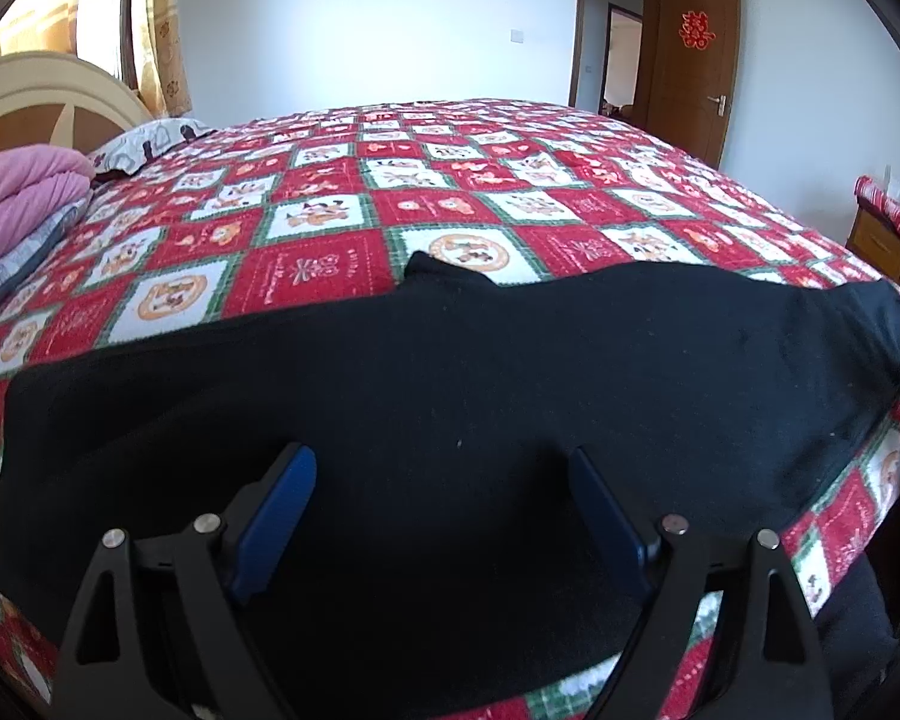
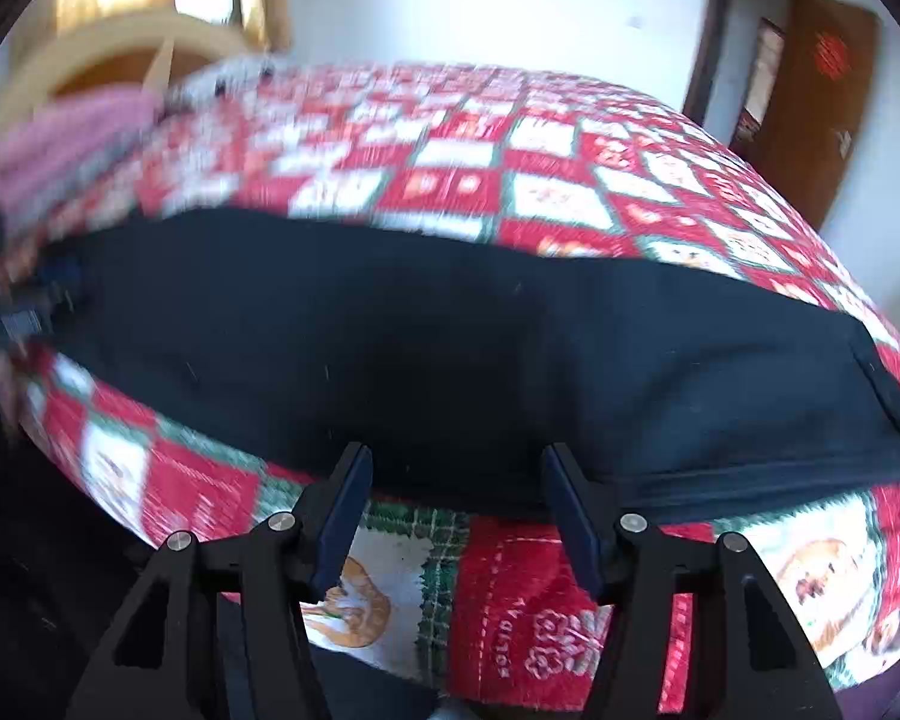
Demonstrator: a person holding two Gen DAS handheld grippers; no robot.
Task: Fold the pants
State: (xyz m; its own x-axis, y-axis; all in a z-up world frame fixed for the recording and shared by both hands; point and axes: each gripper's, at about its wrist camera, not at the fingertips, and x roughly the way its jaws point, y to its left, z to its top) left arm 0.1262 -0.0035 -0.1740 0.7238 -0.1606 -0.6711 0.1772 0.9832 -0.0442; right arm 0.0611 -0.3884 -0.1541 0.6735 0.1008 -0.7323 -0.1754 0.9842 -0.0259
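The left tongs (image 1: 444, 480) are spread wide over the black pants (image 1: 450, 390) and pinch nothing. The right tongs (image 2: 456, 480) are spread wide too, right at the near edge of the pants (image 2: 450, 330), and they also hold nothing.

The big bed (image 1: 510, 180) has a red and white checked blanket with little pictures on it. The pants lie flat in a long strip along the near side of the bed, running from 9 o'clock to 3 o'clock in both views. A pink blanket (image 1: 24, 192) is piled up at 9 o'clock in the left view, with a gray pillow (image 1: 144, 141) beside it at 10 o'clock. A brown door (image 1: 696, 60) stands open at 2 o'clock. The right view is blurry.
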